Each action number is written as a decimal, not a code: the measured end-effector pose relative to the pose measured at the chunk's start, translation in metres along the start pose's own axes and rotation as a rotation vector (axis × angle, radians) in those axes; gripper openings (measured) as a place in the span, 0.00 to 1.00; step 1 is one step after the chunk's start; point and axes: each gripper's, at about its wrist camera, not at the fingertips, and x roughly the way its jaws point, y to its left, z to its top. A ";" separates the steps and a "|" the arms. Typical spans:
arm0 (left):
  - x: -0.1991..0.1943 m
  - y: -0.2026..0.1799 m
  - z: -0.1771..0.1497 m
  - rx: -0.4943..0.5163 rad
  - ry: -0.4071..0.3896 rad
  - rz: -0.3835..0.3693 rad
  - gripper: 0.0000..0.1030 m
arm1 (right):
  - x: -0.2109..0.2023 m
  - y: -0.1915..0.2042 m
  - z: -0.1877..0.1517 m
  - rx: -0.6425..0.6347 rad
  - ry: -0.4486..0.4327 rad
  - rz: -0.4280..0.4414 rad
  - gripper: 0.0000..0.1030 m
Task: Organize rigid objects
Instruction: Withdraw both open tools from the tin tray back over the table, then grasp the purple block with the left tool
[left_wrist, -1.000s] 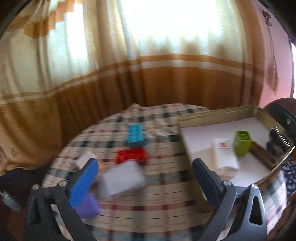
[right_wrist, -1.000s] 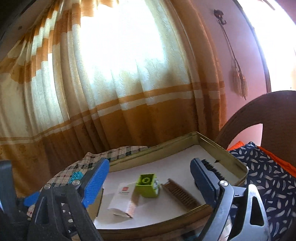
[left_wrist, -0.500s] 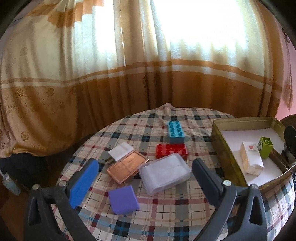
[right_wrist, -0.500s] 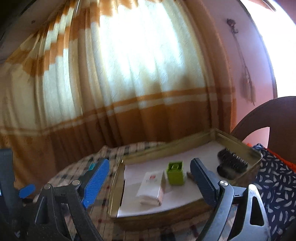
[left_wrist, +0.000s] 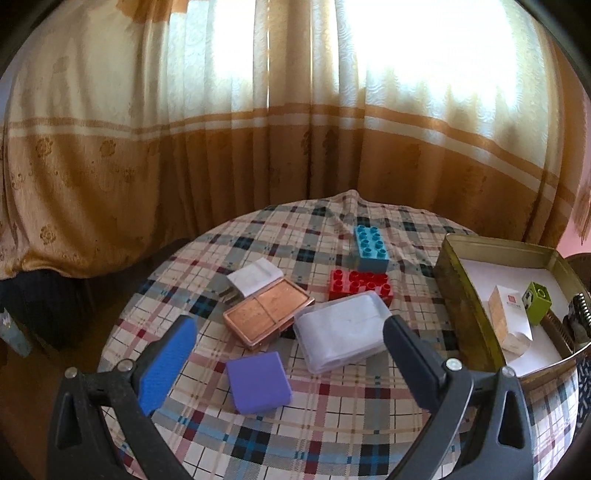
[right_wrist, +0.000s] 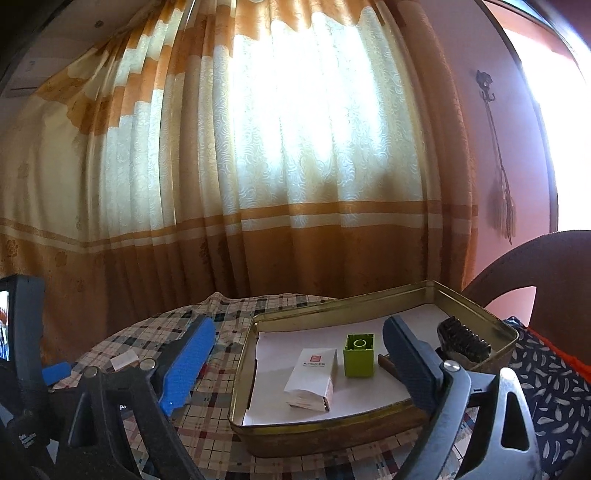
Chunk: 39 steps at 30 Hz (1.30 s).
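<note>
Cream-and-orange curtain hangs behind, sunlit – plaid tablecloth covers round table. Pink wall at rt w/ tasselled cord on hook – dark wooden chair back, feather-print fabric beside.

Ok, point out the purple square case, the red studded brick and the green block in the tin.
purple square case (left_wrist: 258, 382), left wrist view, top face
red studded brick (left_wrist: 360, 283), left wrist view, studs
green block (right_wrist: 358, 356), right wrist view, front face

You will find no text that can be read in either view. The white carton lying in the metal tin carries a small red square mark with a line of fine print beneath it, too small to make out. A white letter fragment shows on the black gripper frame in the right wrist view, cut off and unreadable.
</note>
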 end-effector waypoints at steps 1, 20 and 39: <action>0.001 0.001 0.000 -0.006 0.004 -0.001 0.99 | 0.000 0.000 0.000 -0.001 0.000 0.000 0.91; 0.000 0.005 0.000 -0.018 0.008 0.014 0.99 | -0.006 0.005 -0.004 0.031 0.008 0.040 0.92; 0.026 0.069 -0.008 -0.059 0.193 0.134 0.99 | 0.011 0.011 -0.017 0.146 0.155 0.115 0.92</action>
